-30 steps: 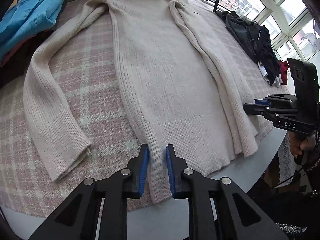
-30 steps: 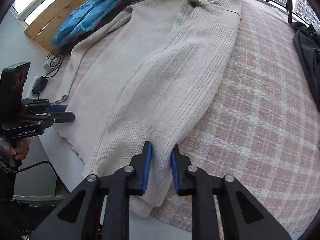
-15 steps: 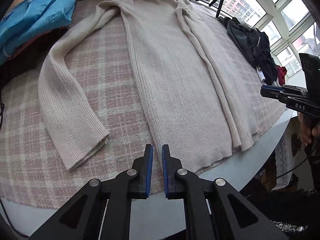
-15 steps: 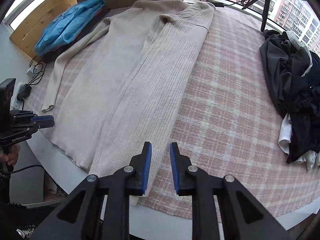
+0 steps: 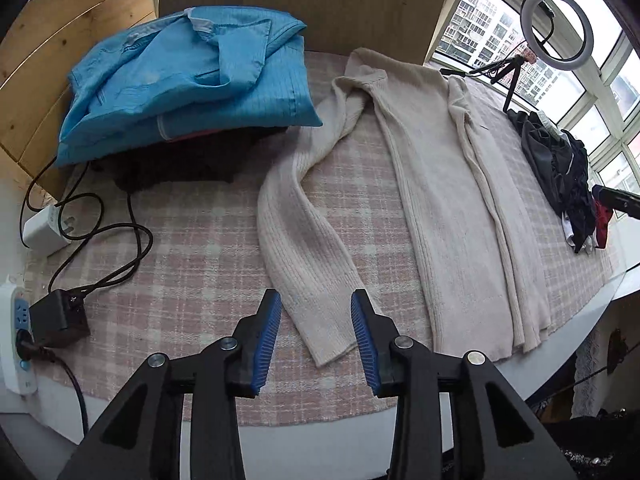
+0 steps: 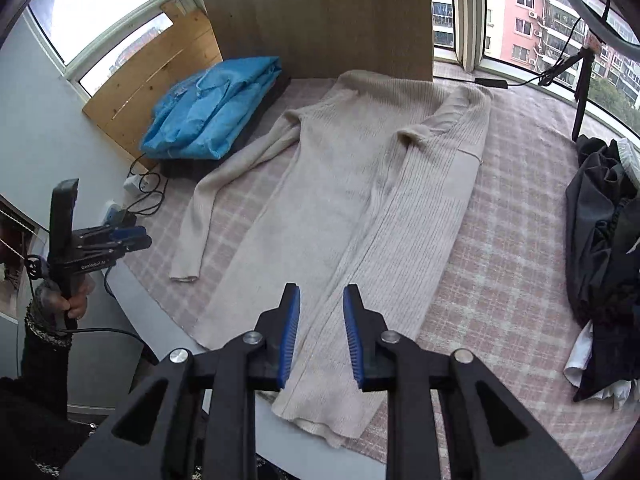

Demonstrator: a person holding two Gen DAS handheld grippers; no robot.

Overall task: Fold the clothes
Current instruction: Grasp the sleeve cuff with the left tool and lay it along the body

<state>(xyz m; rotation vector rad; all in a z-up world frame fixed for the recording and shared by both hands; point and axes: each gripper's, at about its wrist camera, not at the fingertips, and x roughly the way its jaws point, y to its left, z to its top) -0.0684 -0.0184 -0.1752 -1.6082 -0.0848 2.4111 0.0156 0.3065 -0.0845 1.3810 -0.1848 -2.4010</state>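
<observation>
Left wrist view first, going from the left edge across: a white power strip (image 5: 16, 344) sits at the table's rim with a black adapter (image 5: 60, 318) just beside it and a white charger (image 5: 42, 226) farther back, black cable looping between them. Behind those, a folded blue garment (image 5: 188, 80) rests on a dark pile. The left gripper (image 5: 316, 340) has its blue-padded fingers spread apart, holding nothing, and hangs over the cuff end of the sweater's loose sleeve (image 5: 304, 240), which lies out on the pink plaid tablecloth (image 5: 192, 248). To the right of the sleeve the cream sweater (image 5: 452, 200) lies flat and lengthwise on the cloth, collar toward the window, hem at the near table edge, its other sleeve folded in over the body. Farther right a heap of dark clothes (image 5: 560, 168) lies near the table's edge, and a ring light (image 5: 558, 30) stands by the window.

From the right wrist view, the left gripper (image 6: 132, 236) shows at the far left, held in a hand (image 6: 64, 300) off the table edge. The right gripper (image 6: 320, 332), its fingers likewise apart and empty, hangs above the sweater (image 6: 360, 200) near its hem, over the folded-in right side. The dark heap (image 6: 604, 240) lies at the far right.
</observation>
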